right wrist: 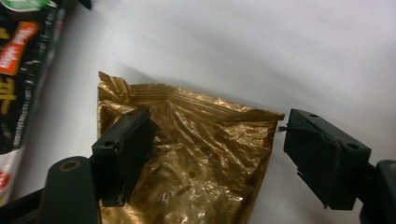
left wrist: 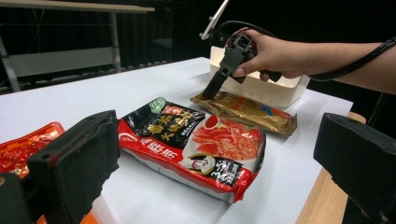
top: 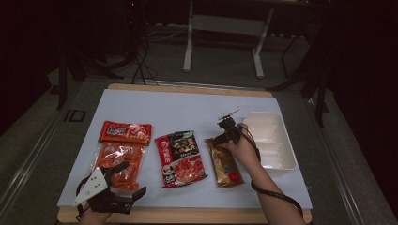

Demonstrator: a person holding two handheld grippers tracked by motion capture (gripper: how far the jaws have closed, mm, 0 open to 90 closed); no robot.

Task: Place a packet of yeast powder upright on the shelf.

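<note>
Your right gripper is down over the far end of the gold packet, and in the right gripper view the tongs stand spread, one jaw over the crinkled foil near the packet's left edge, the other out past its right edge above the white mat. Nothing is pinched; the pads are not pressing the foil. From the left gripper view, your right hand angles that gripper steeply down onto the packet's near corner, though whether the tip actually touches the foil is hard to say from that angle.

The gold packet lies flat on the mat, just beside the white tray, which sits to its right at the mat's edge. On its other side is the red-and-black packet, close but apart from it. Farther left, two orange packets lie one behind the other: the far orange packet and the near orange packet.

Your left gripper sits at the near-left corner of the table, over the near end of that closer orange packet, grey plate on top. In the left gripper view its jaws are spread wide, with nothing between them.
</note>
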